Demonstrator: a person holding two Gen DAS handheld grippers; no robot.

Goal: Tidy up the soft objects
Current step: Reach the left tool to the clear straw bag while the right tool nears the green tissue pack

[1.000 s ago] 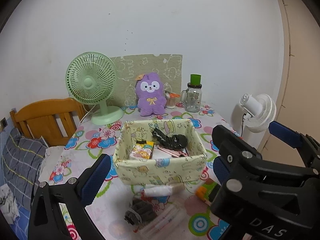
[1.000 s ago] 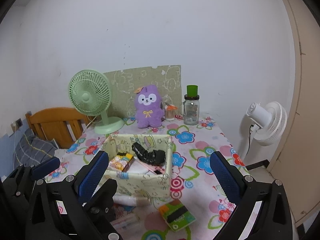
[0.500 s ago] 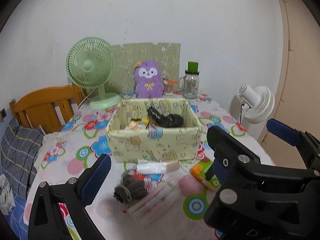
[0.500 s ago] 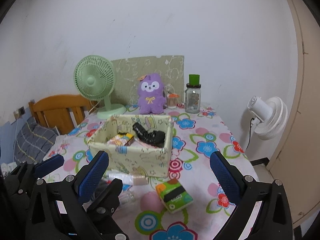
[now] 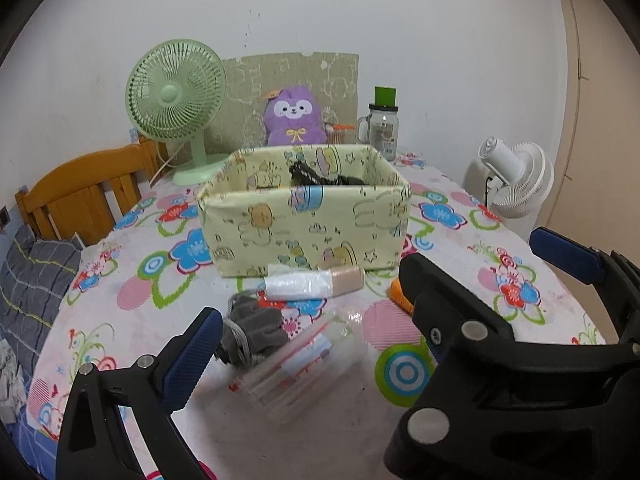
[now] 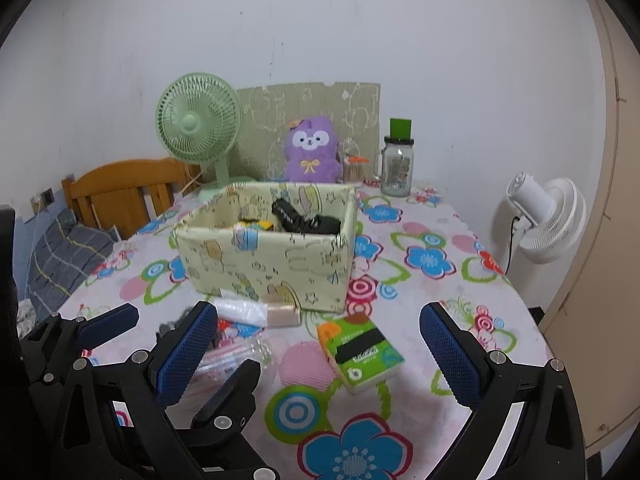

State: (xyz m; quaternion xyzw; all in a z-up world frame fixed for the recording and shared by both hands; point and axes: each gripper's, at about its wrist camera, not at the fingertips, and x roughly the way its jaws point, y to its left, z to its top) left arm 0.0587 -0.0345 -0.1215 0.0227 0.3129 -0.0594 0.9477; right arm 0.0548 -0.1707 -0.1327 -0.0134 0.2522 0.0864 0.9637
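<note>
Two fisheye views look forward from low over the near edge of a flowered table [image 5: 460,216], both facing the white back wall. The left wrist view sits close and low, looking nearly level at the front wall of a pale yellow fabric box [image 5: 304,228] at the table's centre. The right wrist view sits further right and slightly higher, seeing into the box [image 6: 268,256]. Both share the box, a green fan [image 6: 198,124], a purple plush [image 5: 294,116] and the table's far edge.

Two fans [image 5: 176,92], one fabric box [image 5: 304,220], one plush toy [image 5: 295,116], one jar [image 5: 383,132]
</note>
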